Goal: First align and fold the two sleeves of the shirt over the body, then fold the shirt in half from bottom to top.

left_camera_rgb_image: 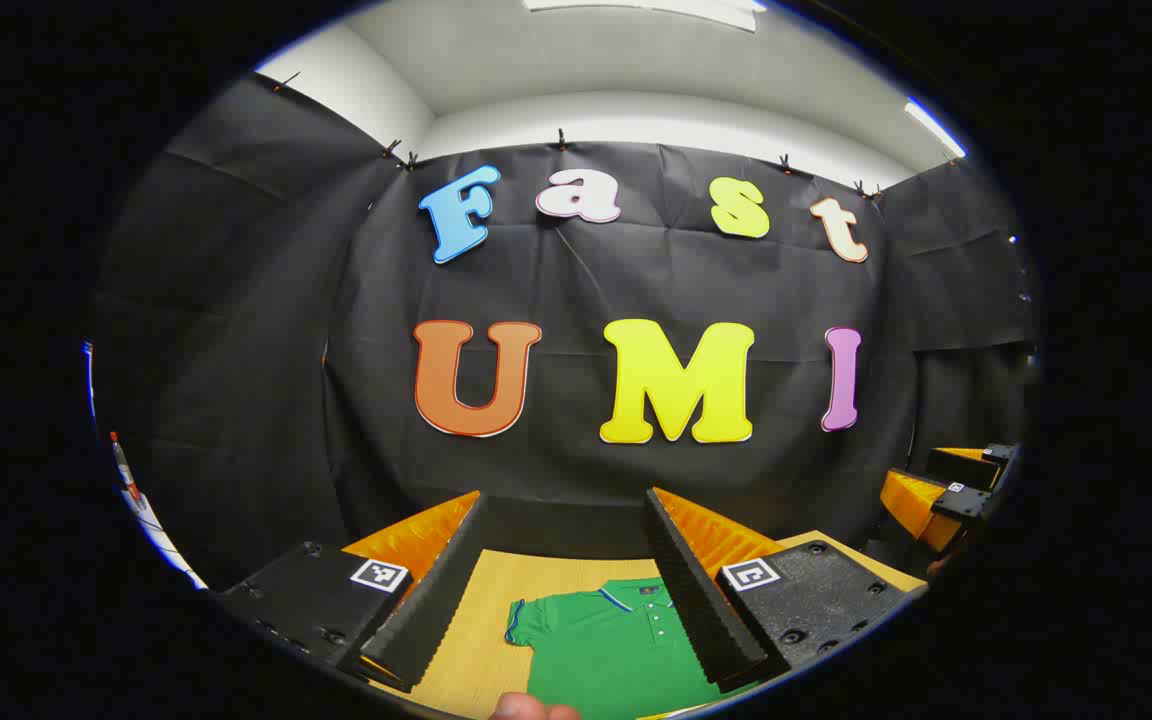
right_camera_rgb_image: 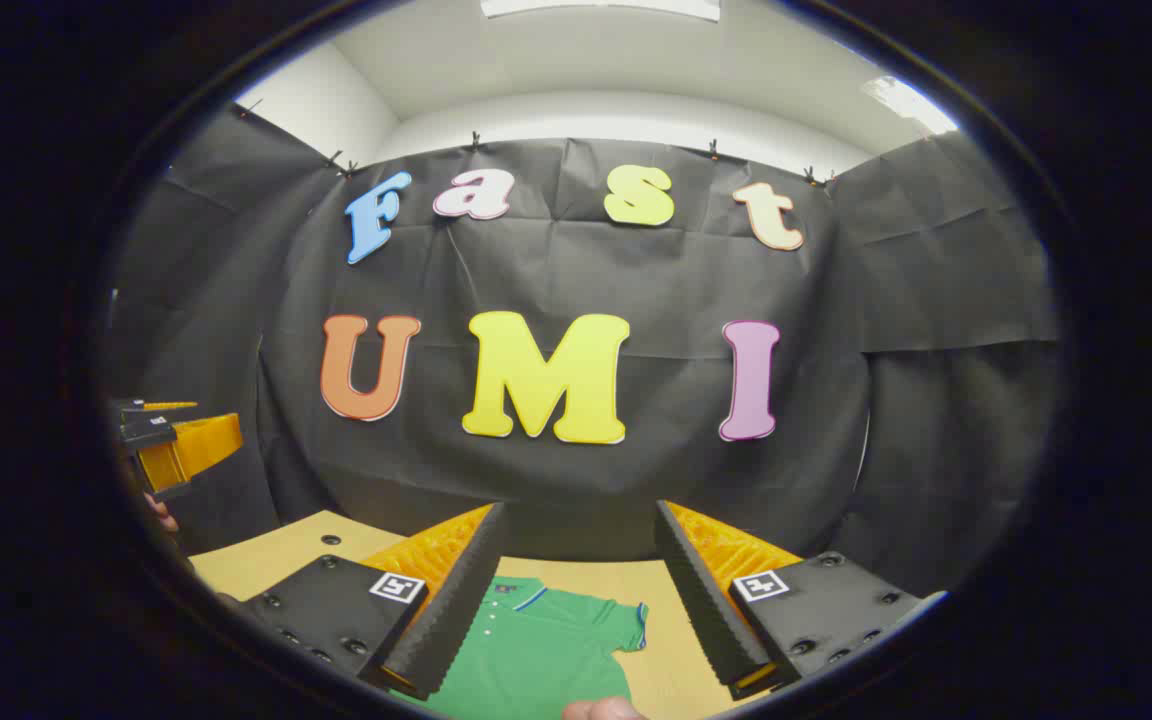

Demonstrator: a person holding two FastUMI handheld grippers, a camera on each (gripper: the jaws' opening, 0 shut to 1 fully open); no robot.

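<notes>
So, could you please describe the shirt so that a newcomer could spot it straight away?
Start at the tan table below the black cloth wall. Flat on it lies the shirt, collar toward the wall, short sleeves spread. It is bright green, with a blue-edged collar and a buttoned placket.

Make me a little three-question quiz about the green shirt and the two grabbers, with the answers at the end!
1. True or false: the green shirt lies flat on the table.
2. The left gripper is: A) open, B) shut on a sleeve, C) shut on the collar.
3. Fill in: the sleeve between the right gripper fingers is not yet ____.

Key: 1 true; 2 A; 3 folded.
</notes>
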